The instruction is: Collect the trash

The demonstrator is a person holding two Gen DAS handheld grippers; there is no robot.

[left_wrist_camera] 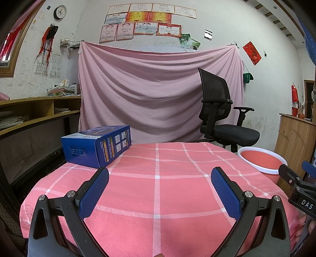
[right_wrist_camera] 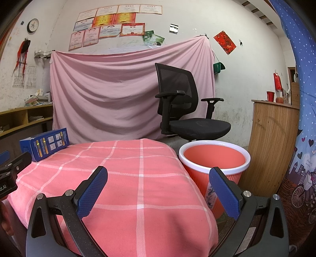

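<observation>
1. Pink sheet [left_wrist_camera: 158, 89] hangs across the back wall, with framed certificates [left_wrist_camera: 146, 19] above it and a round clock [left_wrist_camera: 59, 12] high on the left.
2. Pink checked cloth [left_wrist_camera: 158, 187] covers the desk, which fills the lower half of both views.
3. A blue box [left_wrist_camera: 96, 145] lies on its side at the far left corner of the desk, partly overhanging the edge.
4. A red bin [right_wrist_camera: 214, 158] with a white rim stands on the floor just beside the right edge of the desk; nothing shows inside it.
5. A black office chair [right_wrist_camera: 183, 106] stands behind the bin, in front of the sheet.
6. Wooden shelves [left_wrist_camera: 35, 112] with stacked papers run along the left wall, and a wooden cabinet [right_wrist_camera: 272, 134] stands to the right.
7. The left gripper [left_wrist_camera: 160, 189] hovers over the near part of the desk, its jaws spread wide with nothing between them.
8. The right gripper [right_wrist_camera: 158, 189] hangs over the desk's right edge, jaws likewise wide and holding nothing; its right blue pad overlaps the bin in view.
9. The box is well apart from both grippers.
</observation>
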